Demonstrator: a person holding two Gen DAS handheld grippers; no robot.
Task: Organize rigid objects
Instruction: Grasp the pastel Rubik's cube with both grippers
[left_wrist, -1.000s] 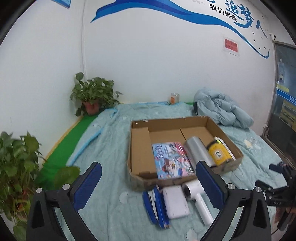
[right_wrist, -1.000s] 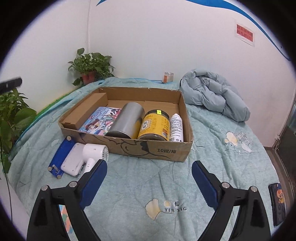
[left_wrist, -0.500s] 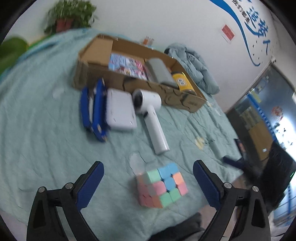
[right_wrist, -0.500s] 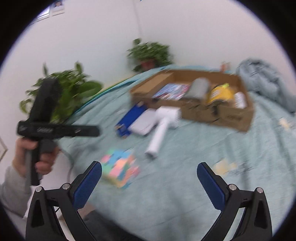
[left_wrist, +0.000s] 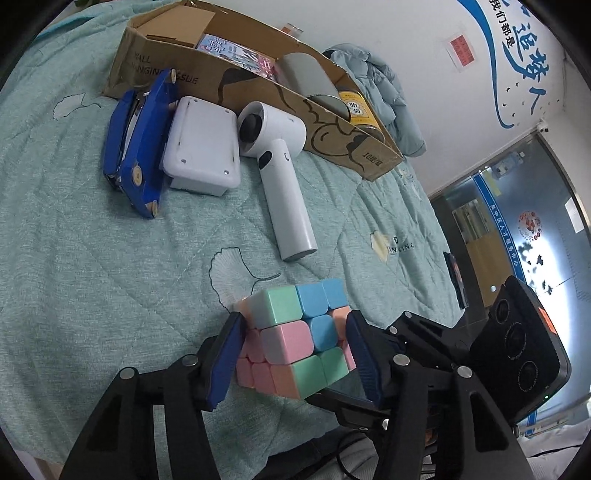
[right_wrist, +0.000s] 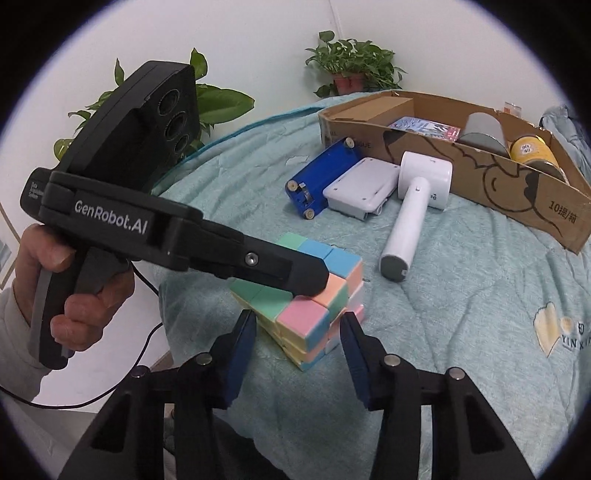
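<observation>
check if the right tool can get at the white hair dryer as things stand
Probably not directly: the right tool has the pastel cube between its jaws, with the left tool across it, and the white hair dryer lies beyond both.

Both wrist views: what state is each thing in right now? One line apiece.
left gripper, fingers have just been closing, now shut on the cube.
right gripper, fingers have just been closing around the cube's near corner; contact unclear.
cube, scrambled, sitting on the quilt.
hair dryer, lying flat outside the box.
cardboard box, open-topped, partly filled.
</observation>
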